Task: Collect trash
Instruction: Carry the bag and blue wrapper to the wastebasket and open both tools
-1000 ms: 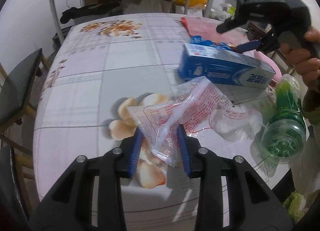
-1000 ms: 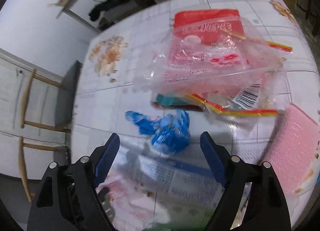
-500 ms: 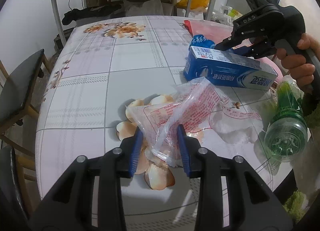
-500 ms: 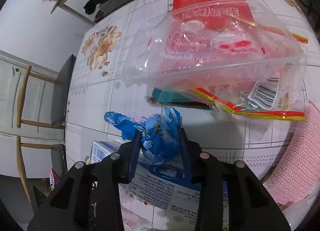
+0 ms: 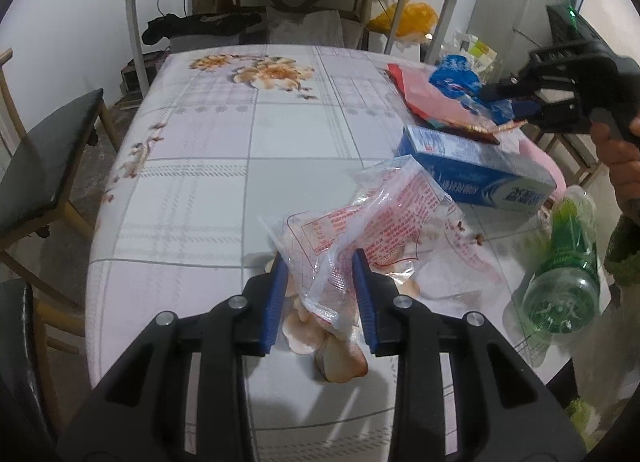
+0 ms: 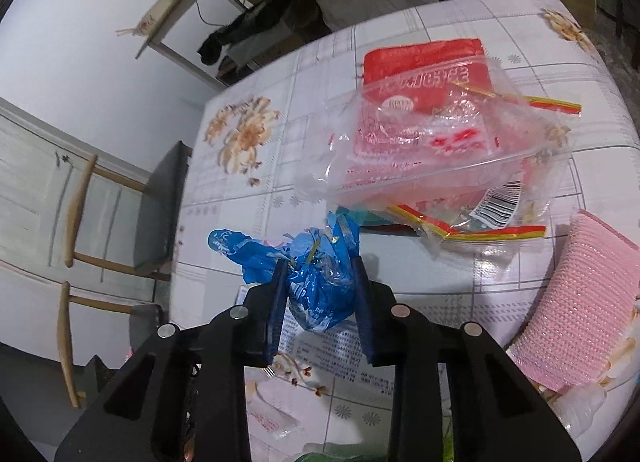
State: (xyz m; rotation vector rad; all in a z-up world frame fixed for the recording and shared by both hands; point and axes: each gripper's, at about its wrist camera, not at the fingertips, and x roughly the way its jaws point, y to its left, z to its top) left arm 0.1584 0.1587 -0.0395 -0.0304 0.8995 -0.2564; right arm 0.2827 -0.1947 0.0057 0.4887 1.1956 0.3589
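A crumpled blue wrapper [image 6: 316, 282] of thin, shiny film is pinched between the blue pads of the right gripper [image 6: 320, 302], whose jaws have just been closing on it; it is held clear of the table [image 6: 280, 166], above a long blue carton [image 5: 476, 170]. The left gripper [image 5: 320, 298] is closed on a clear bag [image 5: 360, 226], a creased plastic film printed in red, whose far end rests on the tabletop beside the carton. The table is covered by a smooth, glossy cloth with a pale check and beige flower prints. Beyond the wrapper lies a large clear bag [image 6: 440, 150], puffed and wrinkled, with a red printed panel, a barcode and a red-yellow-green striped edge. A pink knobbly mat [image 6: 580, 302] lies to its right. A green ribbed bottle [image 5: 564, 266] of clear plastic lies on its side near the table's edge, well apart from the left gripper
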